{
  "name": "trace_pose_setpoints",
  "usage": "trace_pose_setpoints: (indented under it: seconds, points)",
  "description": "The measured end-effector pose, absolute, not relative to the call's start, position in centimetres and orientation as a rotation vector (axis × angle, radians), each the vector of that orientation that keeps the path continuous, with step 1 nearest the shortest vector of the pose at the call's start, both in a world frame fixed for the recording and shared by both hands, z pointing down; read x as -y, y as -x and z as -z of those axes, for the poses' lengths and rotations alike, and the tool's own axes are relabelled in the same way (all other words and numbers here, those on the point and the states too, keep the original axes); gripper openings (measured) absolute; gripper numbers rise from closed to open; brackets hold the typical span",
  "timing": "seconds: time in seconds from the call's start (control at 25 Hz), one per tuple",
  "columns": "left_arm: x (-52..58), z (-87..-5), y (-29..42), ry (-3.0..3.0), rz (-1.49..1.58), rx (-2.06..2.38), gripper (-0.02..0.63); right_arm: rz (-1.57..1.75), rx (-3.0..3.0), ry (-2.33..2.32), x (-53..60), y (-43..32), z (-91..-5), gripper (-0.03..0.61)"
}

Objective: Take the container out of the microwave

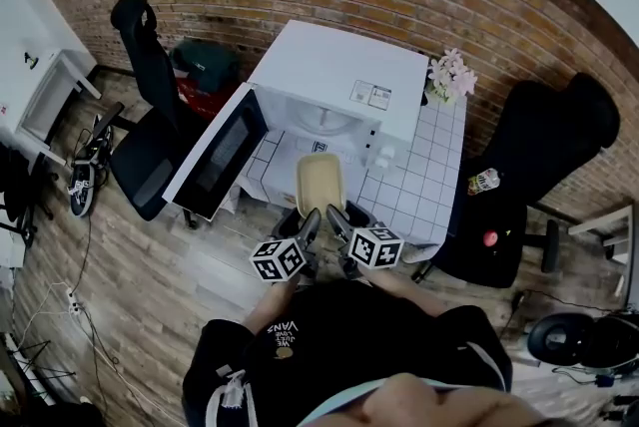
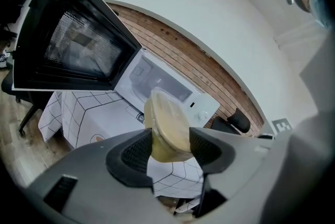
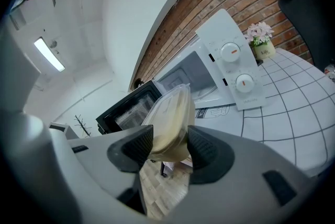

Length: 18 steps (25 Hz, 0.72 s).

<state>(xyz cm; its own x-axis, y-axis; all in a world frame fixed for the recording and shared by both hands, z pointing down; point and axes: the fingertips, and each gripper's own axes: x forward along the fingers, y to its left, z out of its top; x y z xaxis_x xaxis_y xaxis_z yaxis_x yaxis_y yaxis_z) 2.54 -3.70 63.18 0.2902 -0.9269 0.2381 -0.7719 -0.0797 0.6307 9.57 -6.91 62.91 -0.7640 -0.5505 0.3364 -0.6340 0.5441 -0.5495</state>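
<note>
Evidently you had the left gripper and right gripper both clamped on the near end of the container; probably light, thin, squeezable plastic.

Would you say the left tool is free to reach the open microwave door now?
Probably not yet: the left tool is shut on the container, sharing it with the right tool. Nothing seems to stand between it and the door, though.
</note>
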Motion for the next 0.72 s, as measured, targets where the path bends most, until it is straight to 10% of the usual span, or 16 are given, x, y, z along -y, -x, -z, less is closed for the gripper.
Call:
trace_pose_setpoints:
  seconds: [0.72]
  points:
    - [2.3, -64.5, -3.1, -1.836, 0.289, 1.541, 0.229, -1.034, 2.625, -0.970, 5.8, -10.0, -64.2, 0.198]
